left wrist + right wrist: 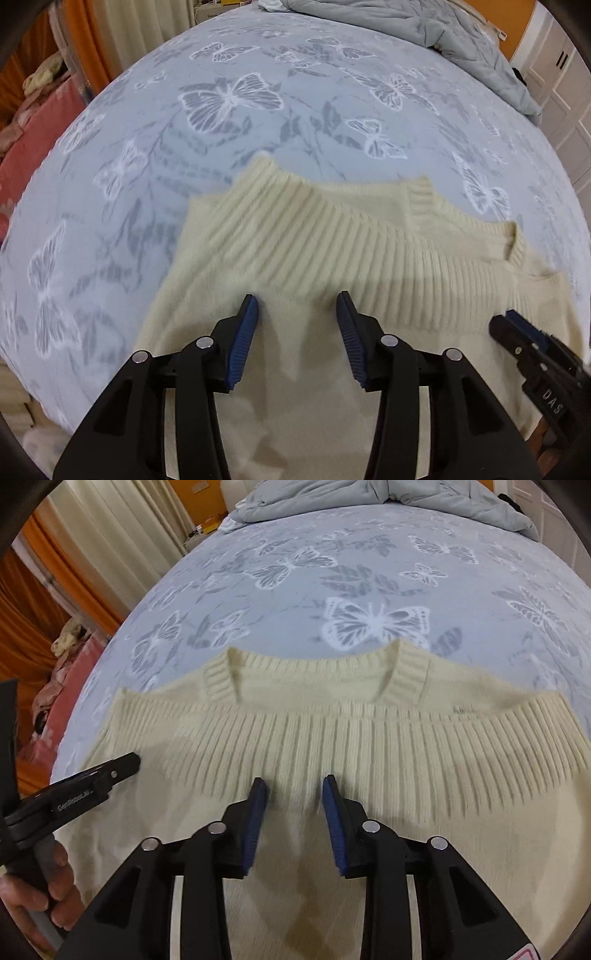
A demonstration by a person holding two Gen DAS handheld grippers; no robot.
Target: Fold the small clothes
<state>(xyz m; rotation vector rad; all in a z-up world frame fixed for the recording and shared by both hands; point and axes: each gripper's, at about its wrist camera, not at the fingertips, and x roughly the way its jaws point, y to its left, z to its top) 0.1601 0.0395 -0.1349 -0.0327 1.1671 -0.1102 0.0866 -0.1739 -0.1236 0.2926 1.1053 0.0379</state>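
A cream knit sweater (295, 258) lies on the bed, folded so its ribbed hem (369, 746) lies just below the neckline (314, 672). My left gripper (297, 306) is open and empty, its blue pads (245, 332) just above the plain knit near the ribbing. My right gripper (293, 786) is open and empty over the middle of the ribbed hem. Each gripper shows in the other's view: the right one at the right edge (517, 328), the left one at the left edge (122, 766).
The bed has a light blue sheet with white butterflies (369, 590). A crumpled grey-blue quilt (424, 33) lies at the far end. Pink bedding (33, 140) and orange curtains (22, 627) are to the left. White cupboard doors (565, 92) stand to the right.
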